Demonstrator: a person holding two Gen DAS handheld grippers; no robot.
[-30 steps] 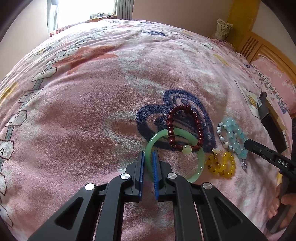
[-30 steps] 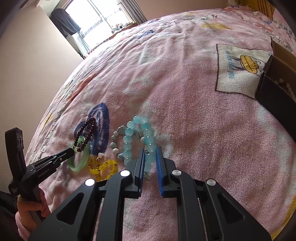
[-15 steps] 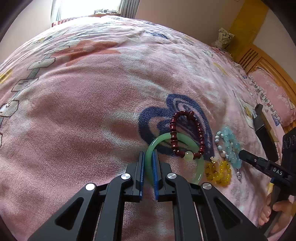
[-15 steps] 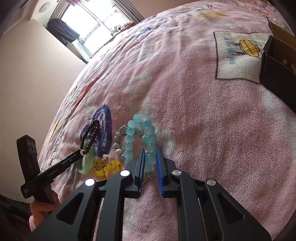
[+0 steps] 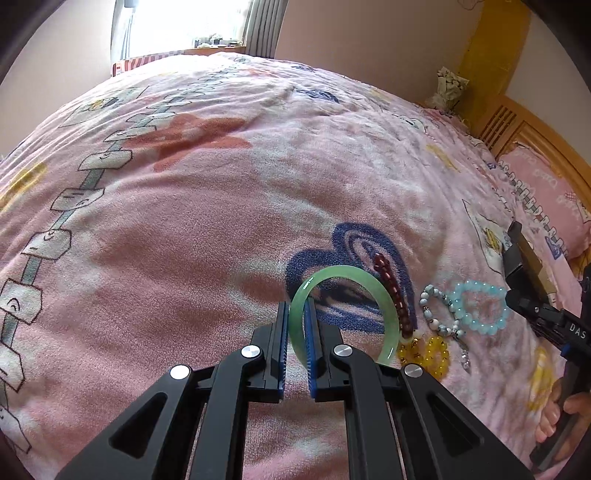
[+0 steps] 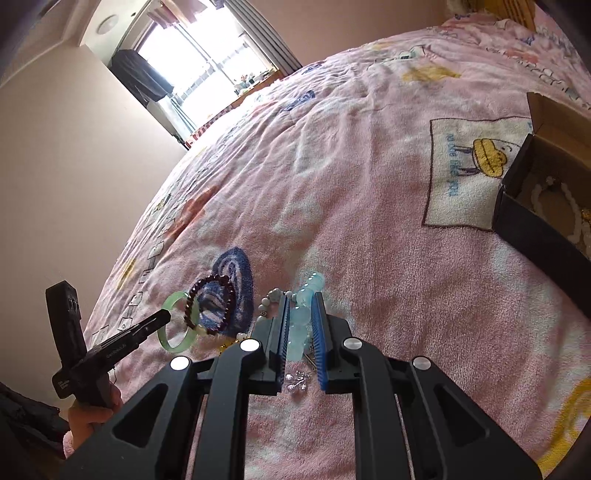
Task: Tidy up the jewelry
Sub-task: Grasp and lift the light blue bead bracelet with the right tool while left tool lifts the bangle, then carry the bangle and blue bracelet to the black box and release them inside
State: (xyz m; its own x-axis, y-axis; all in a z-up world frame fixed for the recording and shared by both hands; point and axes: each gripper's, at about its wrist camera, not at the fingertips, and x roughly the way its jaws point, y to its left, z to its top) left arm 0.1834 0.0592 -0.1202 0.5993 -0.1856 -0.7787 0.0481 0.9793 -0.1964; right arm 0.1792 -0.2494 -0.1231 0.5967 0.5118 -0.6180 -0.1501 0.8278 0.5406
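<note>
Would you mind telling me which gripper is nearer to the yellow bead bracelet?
Left. The left gripper, clamping the green bangle, is just beside the yellow bead bracelet; the right gripper holds the blue bead bracelet farther off.

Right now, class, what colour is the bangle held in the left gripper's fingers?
Pale jade green, translucent. The bangle shows best in the left wrist view, clamped by the left gripper.

A bed fills the near scene, covered by a pink blanket [image 5: 229, 206] printed with cartoon patches and a blue heart [image 5: 347, 266]. On the far side a bright window [image 5: 184, 22] with grey curtains [image 5: 262, 29] lets in daylight. The walls [image 5: 362, 40] are plain beige. On the right stands a wooden headboard [image 5: 517, 125] with a pink pillow [image 5: 546, 192] against it.
</note>
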